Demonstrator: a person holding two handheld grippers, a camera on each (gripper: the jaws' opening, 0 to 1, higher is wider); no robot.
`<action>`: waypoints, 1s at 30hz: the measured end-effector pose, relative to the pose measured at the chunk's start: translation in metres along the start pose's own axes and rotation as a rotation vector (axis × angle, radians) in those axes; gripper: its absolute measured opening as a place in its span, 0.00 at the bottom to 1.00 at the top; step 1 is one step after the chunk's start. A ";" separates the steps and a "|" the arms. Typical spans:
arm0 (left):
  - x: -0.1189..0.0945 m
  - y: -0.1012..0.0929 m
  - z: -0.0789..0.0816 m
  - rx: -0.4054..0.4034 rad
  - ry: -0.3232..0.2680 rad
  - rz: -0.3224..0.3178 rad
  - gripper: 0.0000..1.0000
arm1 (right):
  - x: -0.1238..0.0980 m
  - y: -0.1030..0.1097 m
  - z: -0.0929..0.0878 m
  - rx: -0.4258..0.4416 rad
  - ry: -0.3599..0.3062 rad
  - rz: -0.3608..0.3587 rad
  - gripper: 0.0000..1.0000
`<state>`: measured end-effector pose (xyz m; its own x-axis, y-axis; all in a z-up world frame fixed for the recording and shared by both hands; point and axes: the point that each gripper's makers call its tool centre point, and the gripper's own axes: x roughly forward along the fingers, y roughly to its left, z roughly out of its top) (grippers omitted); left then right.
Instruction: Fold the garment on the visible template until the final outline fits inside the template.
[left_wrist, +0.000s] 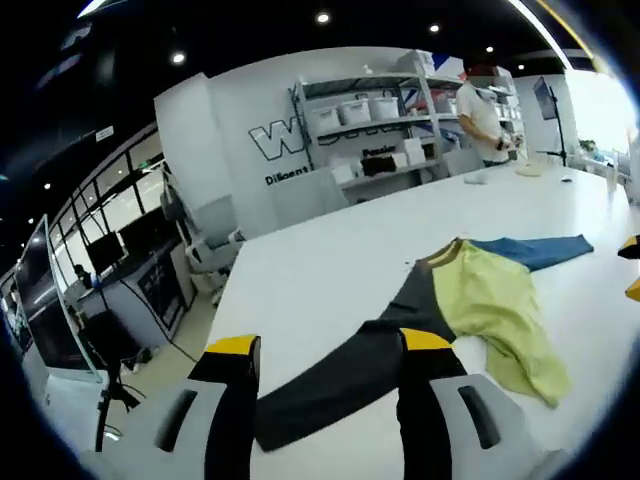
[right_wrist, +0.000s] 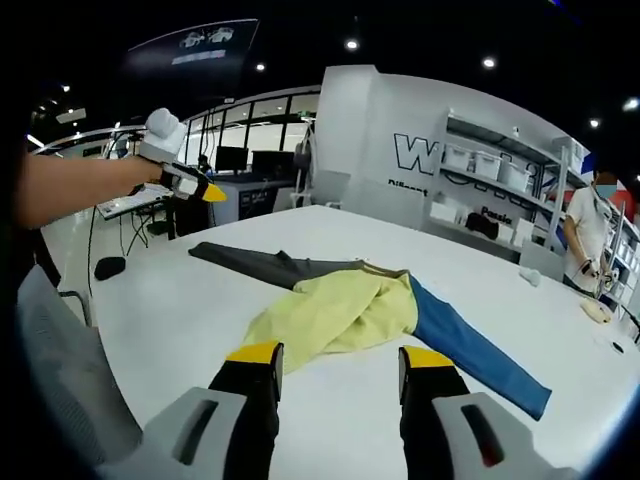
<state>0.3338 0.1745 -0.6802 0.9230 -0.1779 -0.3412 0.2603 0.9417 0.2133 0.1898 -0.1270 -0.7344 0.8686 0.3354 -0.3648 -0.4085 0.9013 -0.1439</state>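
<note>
Folding hadn't really started: the garment (right_wrist: 365, 305) lay rumpled mid-frame on the white table (right_wrist: 300, 420), sleeves sprawled. Left gripper (left_wrist: 325, 350) and right gripper (right_wrist: 335, 360) hovered wide open, holding nothing. Couldn't spot any template.

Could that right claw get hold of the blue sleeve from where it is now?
Probably yes. The right claw is open above the bare white table, and the blue sleeve lies flat just ahead of it with nothing between them.

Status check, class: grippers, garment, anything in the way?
Left gripper open, right gripper open, both empty. Garment unfolded on white table, sleeves spread. Nothing blocking it.
</note>
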 end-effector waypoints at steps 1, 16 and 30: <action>-0.003 -0.010 0.002 -0.002 -0.008 -0.021 0.54 | 0.000 0.000 0.001 -0.001 -0.003 0.001 0.46; -0.057 -0.122 0.008 -0.092 -0.065 -0.218 0.54 | -0.002 0.005 0.004 -0.013 -0.018 0.015 0.46; -0.081 -0.191 -0.050 -0.122 0.056 -0.320 0.52 | -0.002 0.005 0.002 -0.020 -0.009 0.018 0.46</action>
<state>0.1953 0.0232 -0.7394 0.7821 -0.4570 -0.4237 0.4954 0.8684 -0.0222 0.1864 -0.1224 -0.7327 0.8637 0.3538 -0.3590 -0.4292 0.8897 -0.1557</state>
